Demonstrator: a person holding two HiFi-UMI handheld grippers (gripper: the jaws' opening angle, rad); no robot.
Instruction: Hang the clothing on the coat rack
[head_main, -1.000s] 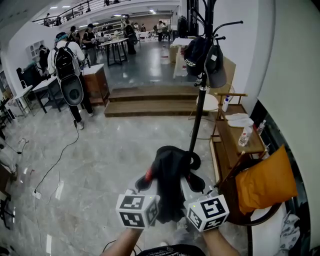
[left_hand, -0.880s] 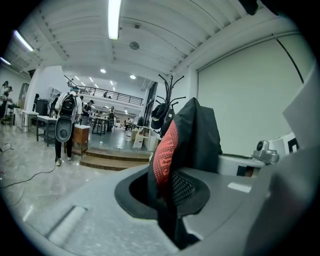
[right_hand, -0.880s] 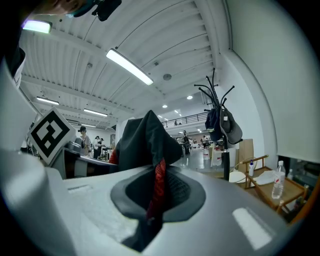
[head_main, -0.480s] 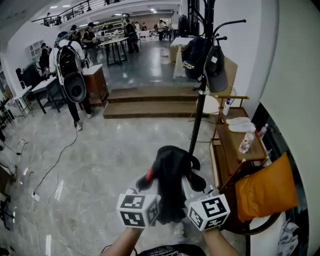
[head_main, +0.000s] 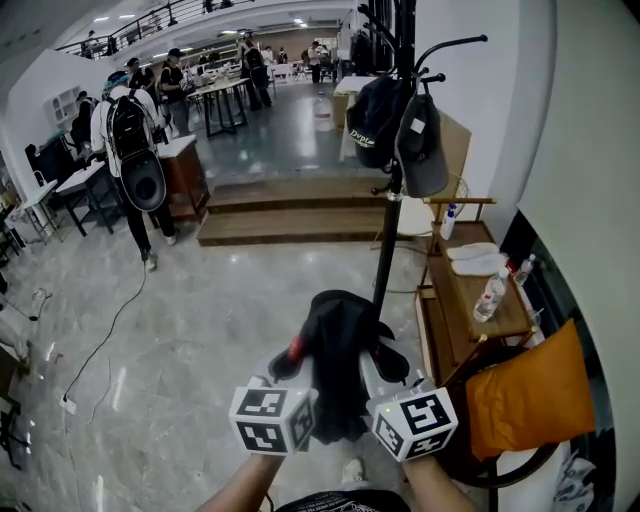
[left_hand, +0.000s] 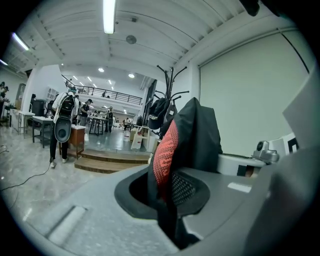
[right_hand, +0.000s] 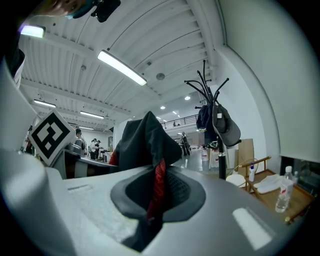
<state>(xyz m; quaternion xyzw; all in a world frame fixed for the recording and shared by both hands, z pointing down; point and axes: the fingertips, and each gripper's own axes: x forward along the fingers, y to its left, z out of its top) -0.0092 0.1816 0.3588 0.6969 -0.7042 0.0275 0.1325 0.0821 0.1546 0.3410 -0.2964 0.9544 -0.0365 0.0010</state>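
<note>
Near the coat rack, left gripper and right gripper each pinch the black-and-red garment, sharing its weight. Held low between them, it seemingly awaits a lift to the rack's top.

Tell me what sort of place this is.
Probably a large open-plan workshop or office hall: people at dark work tables, a railed upper balcony, wooden steps and a polished stone floor.
</note>
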